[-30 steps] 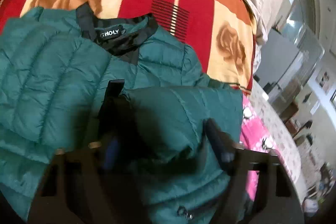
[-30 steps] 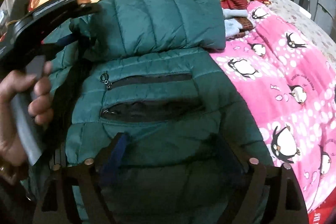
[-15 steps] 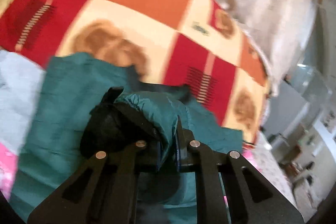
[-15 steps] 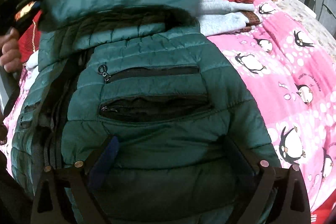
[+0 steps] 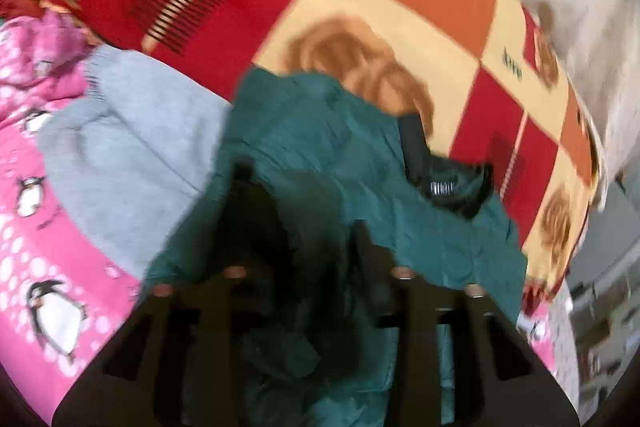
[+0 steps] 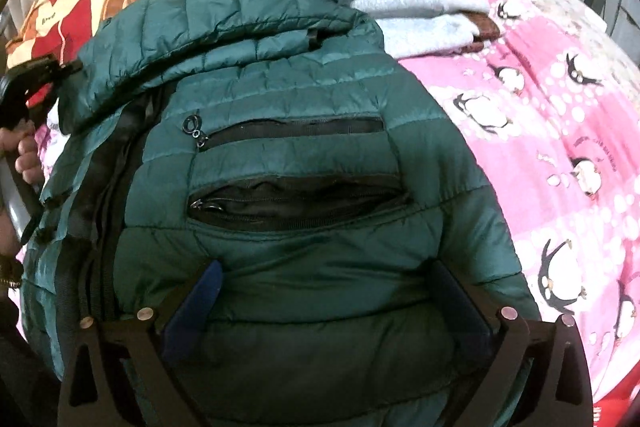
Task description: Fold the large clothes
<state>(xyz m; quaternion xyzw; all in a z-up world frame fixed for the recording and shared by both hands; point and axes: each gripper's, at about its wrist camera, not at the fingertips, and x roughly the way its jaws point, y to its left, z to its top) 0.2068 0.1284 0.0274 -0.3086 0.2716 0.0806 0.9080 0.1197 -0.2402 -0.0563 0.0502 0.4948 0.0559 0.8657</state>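
A dark green quilted puffer jacket (image 6: 288,131) lies on the bed, front up, with two black zip pockets (image 6: 296,201) showing. Its sleeve (image 6: 248,3) is folded across the upper chest. My right gripper (image 6: 324,291) is open, its fingers spread over the jacket's lower part. In the blurred left wrist view the jacket (image 5: 328,147) and its black collar (image 5: 444,183) lie below my left gripper (image 5: 298,211), which is open with green cloth between and under its fingers. The left gripper also shows at the left edge of the right wrist view (image 6: 36,83), held by a hand.
A pink penguin blanket (image 6: 560,131) covers the bed to the right. A red, orange and cream patterned blanket (image 5: 360,11) lies beyond the jacket. A grey garment (image 5: 132,147) lies beside the jacket; it also shows in the right wrist view (image 6: 416,15).
My left gripper carried the sleeve across the jacket, let it go and opened. The sleeve now lies folded on the chest. My right gripper stayed in place, open.
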